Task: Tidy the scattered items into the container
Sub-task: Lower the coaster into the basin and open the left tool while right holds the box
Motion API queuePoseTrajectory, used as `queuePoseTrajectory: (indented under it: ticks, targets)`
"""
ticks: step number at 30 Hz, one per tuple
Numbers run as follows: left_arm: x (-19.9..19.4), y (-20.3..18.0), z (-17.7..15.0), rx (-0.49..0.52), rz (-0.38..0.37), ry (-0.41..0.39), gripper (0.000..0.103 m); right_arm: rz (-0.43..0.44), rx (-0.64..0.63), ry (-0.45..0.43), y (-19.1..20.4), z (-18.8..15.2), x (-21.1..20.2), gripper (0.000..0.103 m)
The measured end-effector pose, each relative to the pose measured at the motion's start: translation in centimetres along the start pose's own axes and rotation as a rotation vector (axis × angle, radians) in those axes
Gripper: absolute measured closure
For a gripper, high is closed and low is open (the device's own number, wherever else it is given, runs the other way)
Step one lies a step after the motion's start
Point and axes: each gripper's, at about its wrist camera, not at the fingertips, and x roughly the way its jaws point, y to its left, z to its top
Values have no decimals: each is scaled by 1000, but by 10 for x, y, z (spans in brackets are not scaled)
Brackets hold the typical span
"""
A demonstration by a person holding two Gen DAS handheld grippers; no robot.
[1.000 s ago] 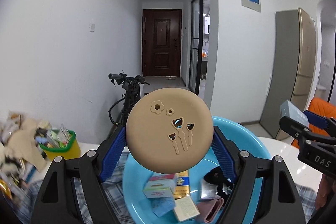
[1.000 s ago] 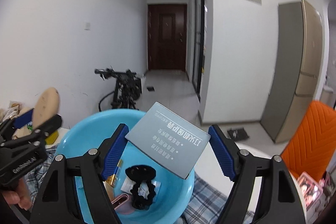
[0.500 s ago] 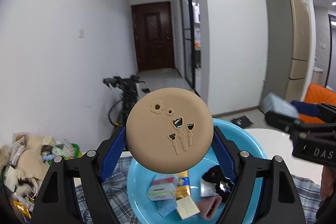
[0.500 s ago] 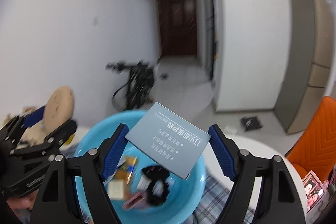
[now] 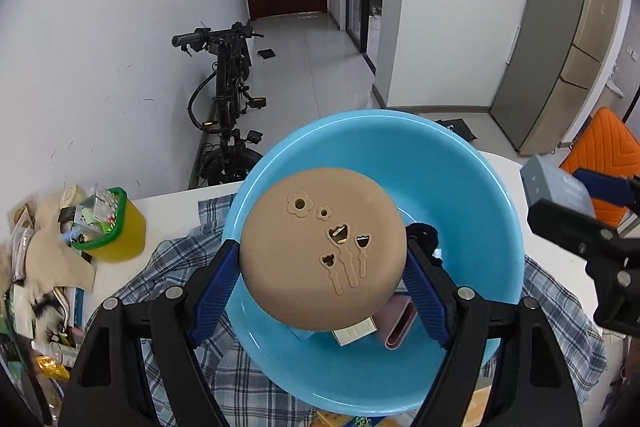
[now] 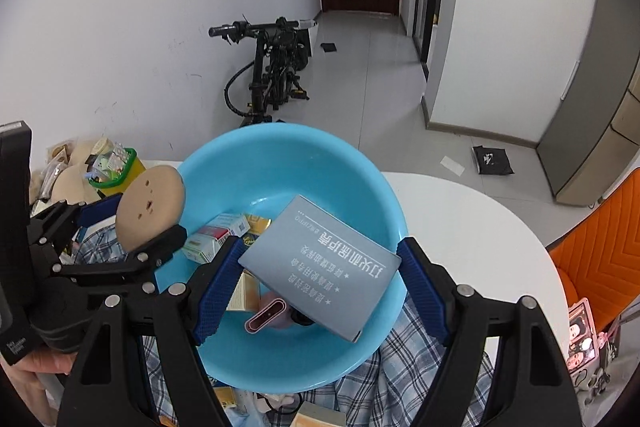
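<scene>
A blue plastic basin [image 5: 472, 183] [image 6: 280, 155] sits on a checked cloth on the white table. My left gripper [image 5: 323, 275] is shut on a round tan disc [image 5: 320, 251] with flower cut-outs, held over the basin. The right wrist view shows that disc [image 6: 150, 213] at the basin's left rim. My right gripper [image 6: 320, 277] is shut on a grey box [image 6: 320, 267] with white print, tilted above the basin; the left wrist view has the same grey box [image 5: 556, 187] at the right. Small boxes [image 6: 216, 237], a pink case [image 6: 266, 315] and a black hair tie [image 5: 424, 235] lie inside the basin.
A yellow tub with a green rim [image 5: 108, 227] and a pile of packets [image 5: 36, 267] stand at the table's left. An orange chair [image 6: 600, 259] is at the right. A black bicycle [image 5: 228, 99] leans on the wall behind. More items [image 6: 316, 415] lie near the front edge.
Both grippers have tipped downward, so the basin and table fill more of each view. The disc and the grey box stay gripped and now hang over the basin.
</scene>
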Motion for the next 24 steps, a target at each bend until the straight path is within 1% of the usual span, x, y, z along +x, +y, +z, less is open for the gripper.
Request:
queuePoseTrajectory:
  ticks: [3, 5, 10, 15, 21, 24]
  targets:
    - [7, -1, -2, -2, 4, 3, 21, 3, -4, 8, 0, 2, 12, 26]
    - [11, 2, -1, -8, -8, 0, 21, 3, -9, 18, 0, 1, 19, 26]
    - [33, 3, 7, -4, -4, 33, 21, -1, 7, 64, -8, 1, 43, 26]
    - [69, 2, 12, -13, 3, 104, 21, -2, -1, 86, -12, 5, 61, 26]
    - [105, -1, 11, 11, 16, 152, 21, 11, -4, 103, -20, 8, 77, 26]
    - [117, -1, 10, 4, 1, 168, 21, 17, 4, 104, -25, 9, 81, 26]
